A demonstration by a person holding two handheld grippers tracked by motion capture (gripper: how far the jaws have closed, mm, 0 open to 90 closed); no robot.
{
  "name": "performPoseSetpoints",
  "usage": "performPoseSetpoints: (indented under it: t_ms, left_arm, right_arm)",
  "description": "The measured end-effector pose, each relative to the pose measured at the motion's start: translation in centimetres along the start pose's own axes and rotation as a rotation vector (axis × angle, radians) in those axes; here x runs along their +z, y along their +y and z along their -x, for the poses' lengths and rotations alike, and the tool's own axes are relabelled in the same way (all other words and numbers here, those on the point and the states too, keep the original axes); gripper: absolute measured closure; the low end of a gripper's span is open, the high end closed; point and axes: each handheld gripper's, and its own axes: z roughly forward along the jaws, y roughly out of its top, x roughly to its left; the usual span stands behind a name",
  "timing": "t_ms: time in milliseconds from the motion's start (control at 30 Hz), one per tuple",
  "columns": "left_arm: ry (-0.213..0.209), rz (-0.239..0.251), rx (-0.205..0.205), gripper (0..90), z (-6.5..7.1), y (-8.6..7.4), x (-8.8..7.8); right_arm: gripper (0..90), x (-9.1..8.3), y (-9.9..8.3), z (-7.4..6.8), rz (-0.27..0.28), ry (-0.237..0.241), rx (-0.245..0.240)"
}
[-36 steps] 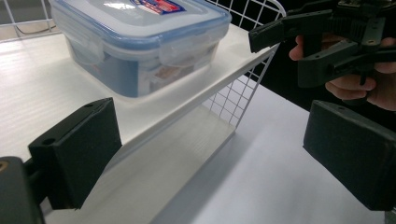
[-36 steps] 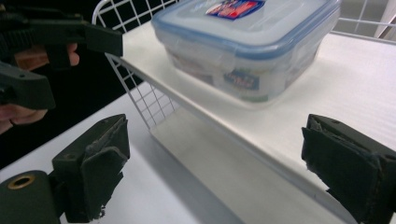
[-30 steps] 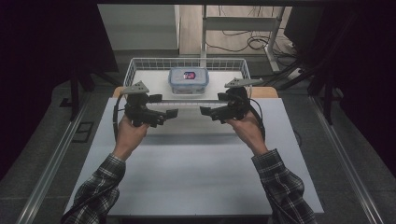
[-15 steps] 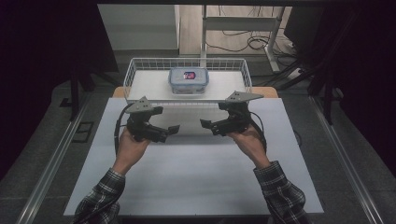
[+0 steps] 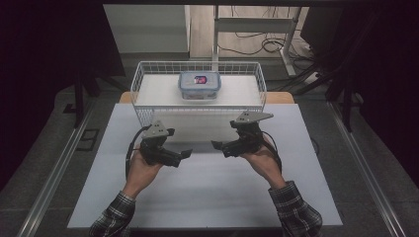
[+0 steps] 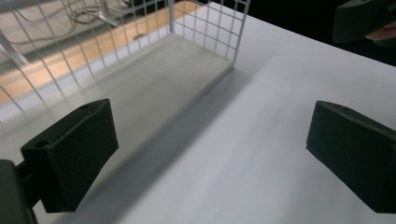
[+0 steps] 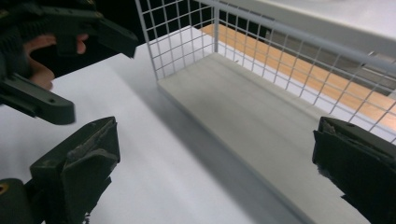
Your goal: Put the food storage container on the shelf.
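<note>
Both grippers empty, sitting mid-frame in the high view over the white table [image 5: 207, 197]. Left gripper [image 5: 185, 154] has its jaws wide apart, nothing between them; right gripper [image 5: 216, 145] same, jaws spread, nothing held. They point at each other across a small gap.

The box [image 5: 199, 85] sits upper centre of the high view, inside the wire basket [image 5: 143, 79], toward its far side, well apart from both grippers. Clear body, bluish lid, something red and dark inside (too small to tell what).

Handling, my read: rigid plastic with a clip lid, probably light, not fragile. Smooth walls, so likely slippery under hard black pads. Rounded corners look like a bad spot to pinch. Best bet is a squeeze across the short sides just under the lid rim, where the lip would give the jaws a stop, or one gripper per end for a two-handed lift. Lid alone is a risky hold if the clips aren't latched (can't tell from here).

Basket wall stands between grippers and box, so the approach has to come over the top, and the box must be lifted straight up to clear the rim.
</note>
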Motion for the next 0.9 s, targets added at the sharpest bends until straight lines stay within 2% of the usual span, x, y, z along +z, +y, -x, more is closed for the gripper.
performPoseSetpoints:
  t_ms: [100, 267, 333, 433, 533, 667, 900]
  left_arm:
    - [0.010, -0.019, 0.007, 1.3, 0.3, -0.5, 0.0]
    - [-0.017, -0.018, -0.014, 0.0, 0.6, -1.3, -0.1]
    - [-0.020, -0.028, -0.008, 0.0, 0.7, -1.8, 0.0]
    - [0.005, -0.043, 0.006, 0.5, 0.8, -2.5, -0.1]
    - [0.014, -0.033, -0.007, 0.0, 0.7, -3.2, -0.4]
    - [-0.003, -0.054, -0.019, 0.0, 0.7, -4.0, -0.8]
    - [-0.002, -0.091, -0.027, 0.8, 1.3, -5.7, -1.3]
  right_arm:
    - [0.0, -0.1, -0.4, -0.4, -0.005, -0.006, -0.007]
    - [0.0, -0.3, -1.5, -0.9, -0.007, -0.017, -0.013]
    - [0.0, -0.5, -2.0, -1.0, 0.004, -0.035, -0.015]
    - [0.0, -0.6, -2.7, -1.0, 0.005, -0.034, -0.008]
    - [0.0, -0.7, -3.3, -1.0, 0.003, -0.028, 0.004]
    - [0.0, -0.5, -4.0, -1.4, -0.011, -0.022, 0.012]
    - [0.0, -0.6, -5.5, -2.3, -0.036, -0.009, 0.005]
